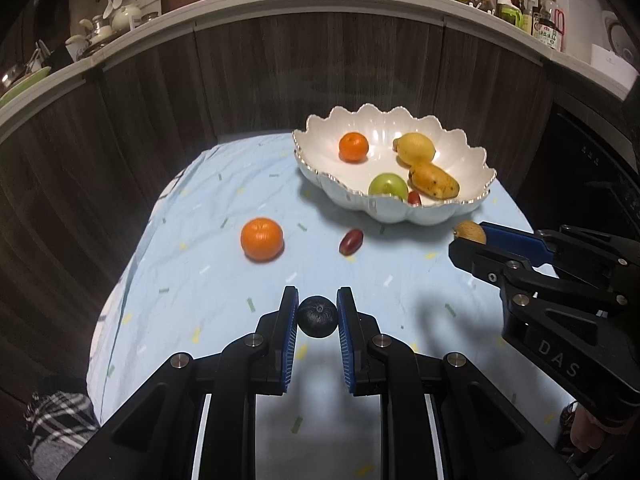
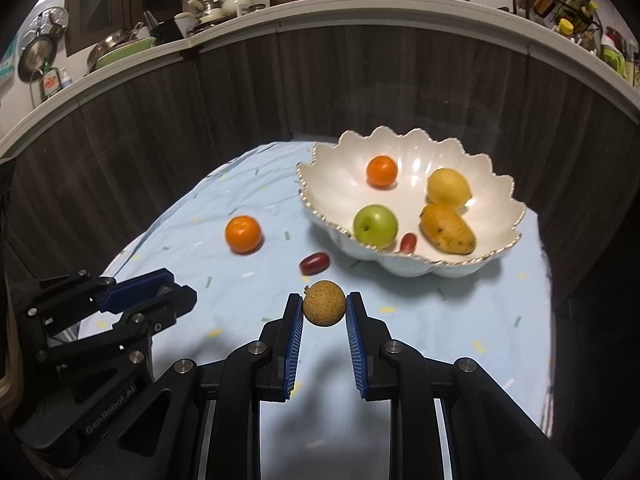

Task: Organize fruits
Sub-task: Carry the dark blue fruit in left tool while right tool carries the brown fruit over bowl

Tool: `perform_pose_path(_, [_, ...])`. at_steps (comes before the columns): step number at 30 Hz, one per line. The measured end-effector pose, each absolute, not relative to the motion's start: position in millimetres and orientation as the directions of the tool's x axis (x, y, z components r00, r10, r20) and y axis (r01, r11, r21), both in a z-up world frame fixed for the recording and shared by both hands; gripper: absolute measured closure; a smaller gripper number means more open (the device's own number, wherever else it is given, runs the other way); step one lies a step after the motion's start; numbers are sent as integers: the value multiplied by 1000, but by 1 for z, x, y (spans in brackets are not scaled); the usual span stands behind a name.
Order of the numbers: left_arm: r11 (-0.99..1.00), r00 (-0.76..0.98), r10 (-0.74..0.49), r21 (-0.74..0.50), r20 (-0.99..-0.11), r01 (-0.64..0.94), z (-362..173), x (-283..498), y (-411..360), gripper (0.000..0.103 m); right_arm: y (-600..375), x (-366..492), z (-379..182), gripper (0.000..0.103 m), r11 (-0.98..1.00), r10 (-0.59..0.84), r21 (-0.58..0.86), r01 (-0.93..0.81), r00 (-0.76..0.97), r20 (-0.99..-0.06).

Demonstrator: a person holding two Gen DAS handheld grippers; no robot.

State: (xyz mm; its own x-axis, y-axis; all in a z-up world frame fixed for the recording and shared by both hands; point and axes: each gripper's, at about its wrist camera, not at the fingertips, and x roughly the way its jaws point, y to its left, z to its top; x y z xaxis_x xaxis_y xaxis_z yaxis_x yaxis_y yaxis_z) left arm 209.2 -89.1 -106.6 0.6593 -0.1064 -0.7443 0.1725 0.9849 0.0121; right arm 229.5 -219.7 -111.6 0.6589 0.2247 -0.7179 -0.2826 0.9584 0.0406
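Observation:
My left gripper (image 1: 318, 316) is shut on a small dark round fruit (image 1: 317, 317), held above the blue cloth. My right gripper (image 2: 324, 309) is shut on a tan rough-skinned round fruit (image 2: 324, 303), which also shows in the left wrist view (image 1: 470, 232). A white scalloped bowl (image 1: 320, 128) holds an orange (image 1: 353, 146), a lemon (image 1: 416, 148), a mango (image 1: 434, 181), a green apple (image 1: 387, 185) and a red grape (image 1: 414, 197). On the cloth lie an orange (image 1: 262, 239) and a red grape (image 1: 351, 241), left of the bowl.
The table wears a light blue patterned cloth (image 1: 224, 280) and stands against a dark wood-panelled counter (image 1: 280, 72). The counter top carries pans, dishes and bottles (image 1: 544, 20). The right gripper (image 1: 560, 280) reaches in from the right in the left wrist view.

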Motion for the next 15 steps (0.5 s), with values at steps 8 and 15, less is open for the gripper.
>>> perform_pose_path(8, [979, 655, -129, 8, -744, 202, -97, 228, -95, 83, -228, 240, -99, 80, 970, 193, 31, -242, 684, -703])
perform_pose_path(15, [973, 677, -146, 18, -722, 229, -83, 250, -102, 83, -238, 255, -88, 80, 981, 158, 27, -193, 706, -690])
